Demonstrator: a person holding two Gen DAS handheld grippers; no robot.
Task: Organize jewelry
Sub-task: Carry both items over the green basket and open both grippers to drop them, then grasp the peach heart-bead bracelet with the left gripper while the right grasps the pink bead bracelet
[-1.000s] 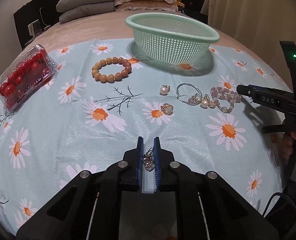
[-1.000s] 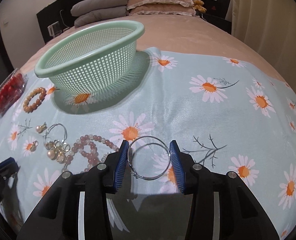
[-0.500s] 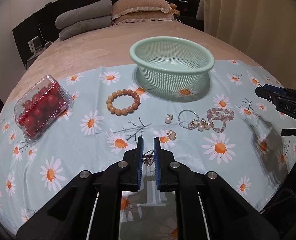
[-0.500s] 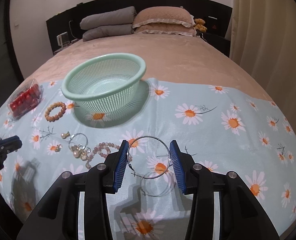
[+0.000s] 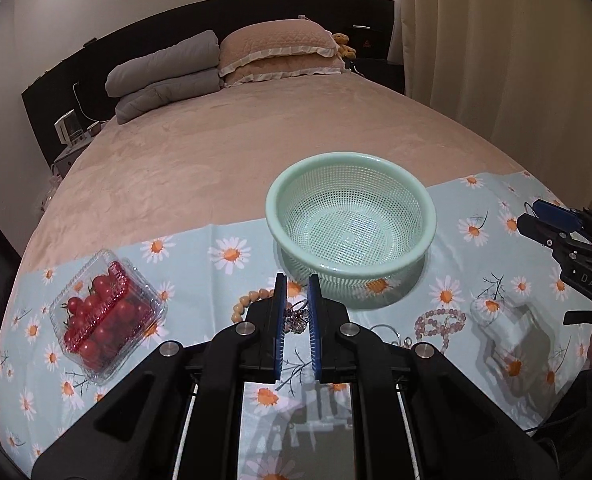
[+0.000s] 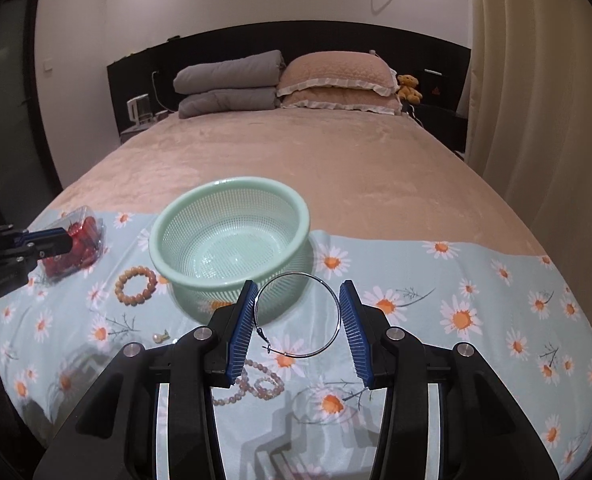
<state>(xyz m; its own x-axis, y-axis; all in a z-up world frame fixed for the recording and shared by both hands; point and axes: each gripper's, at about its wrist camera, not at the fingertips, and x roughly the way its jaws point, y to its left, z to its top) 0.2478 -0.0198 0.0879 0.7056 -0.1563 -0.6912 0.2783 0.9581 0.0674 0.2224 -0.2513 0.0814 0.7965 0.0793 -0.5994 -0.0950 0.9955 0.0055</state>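
Note:
My left gripper point(image 5: 295, 286) is shut on a small sparkly earring point(image 5: 296, 318), held high above the daisy cloth, just short of the green mesh basket point(image 5: 351, 220). My right gripper point(image 6: 297, 292) is shut on a large silver hoop earring point(image 6: 299, 316), held above the cloth in front of the basket point(image 6: 232, 236). The basket is empty. On the cloth lie a tan bead bracelet point(image 6: 136, 285), a pink bead bracelet point(image 5: 439, 322) and a pearl earring point(image 6: 160, 337). Each gripper shows in the other's view: the right one point(image 5: 543, 220), the left one point(image 6: 62, 242).
A clear box of cherry tomatoes point(image 5: 104, 314) lies on the cloth at the left. The daisy cloth point(image 6: 475, 320) covers the near end of a tan bed point(image 6: 296, 160). Pillows are at the headboard, a curtain at the right.
Both grippers have risen well above the cloth with their jewelry and moved toward the basket. The items on the cloth have not moved.

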